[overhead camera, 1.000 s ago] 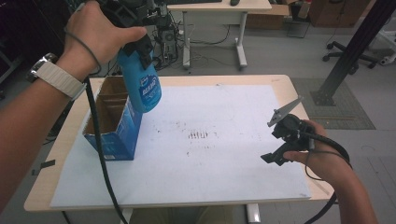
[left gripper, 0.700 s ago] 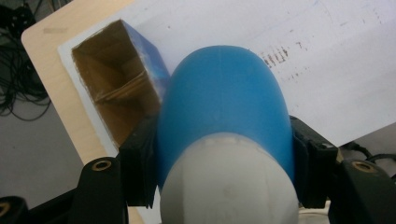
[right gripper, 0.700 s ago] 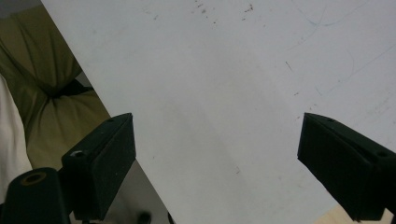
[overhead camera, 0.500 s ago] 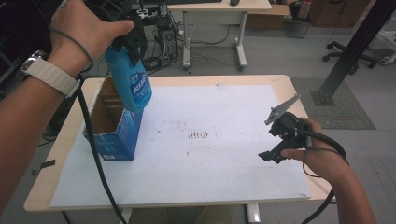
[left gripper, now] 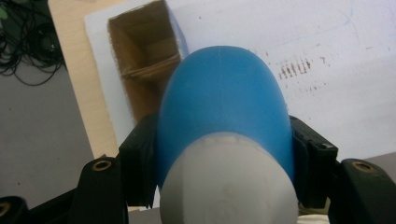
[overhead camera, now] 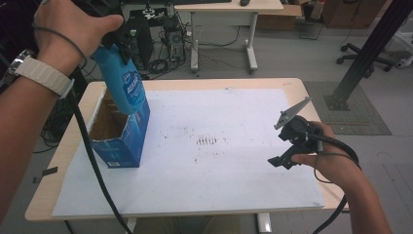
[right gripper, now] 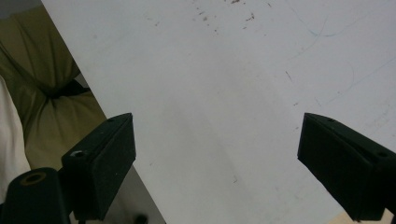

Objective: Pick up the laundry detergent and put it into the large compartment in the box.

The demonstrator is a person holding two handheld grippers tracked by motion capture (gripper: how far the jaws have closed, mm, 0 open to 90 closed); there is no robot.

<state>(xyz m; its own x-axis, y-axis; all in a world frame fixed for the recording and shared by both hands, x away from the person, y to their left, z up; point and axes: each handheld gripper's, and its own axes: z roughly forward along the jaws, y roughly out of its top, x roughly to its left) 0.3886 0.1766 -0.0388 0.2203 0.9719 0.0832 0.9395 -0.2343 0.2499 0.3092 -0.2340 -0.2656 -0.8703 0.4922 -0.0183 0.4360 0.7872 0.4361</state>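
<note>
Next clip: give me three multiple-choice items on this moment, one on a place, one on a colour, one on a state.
1. The bottle is: A) above the open box B) lying on the sheet C) on the floor
2. The bottle's body is: A) red B) blue C) green
3. The right tool is: A) shut on a bottle B) open, holding nothing C) shut on a cloth

Key: A, the left tool holds it above the box opening; B, both views show it blue; B, its jaws stand wide apart above the white sheet.

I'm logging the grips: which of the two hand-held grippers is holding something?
The left hand-held gripper, raised over the open box: its jaws clamp the blue bottle. The right hand-held gripper has open jaws with nothing between them, above the white sheet.
</note>
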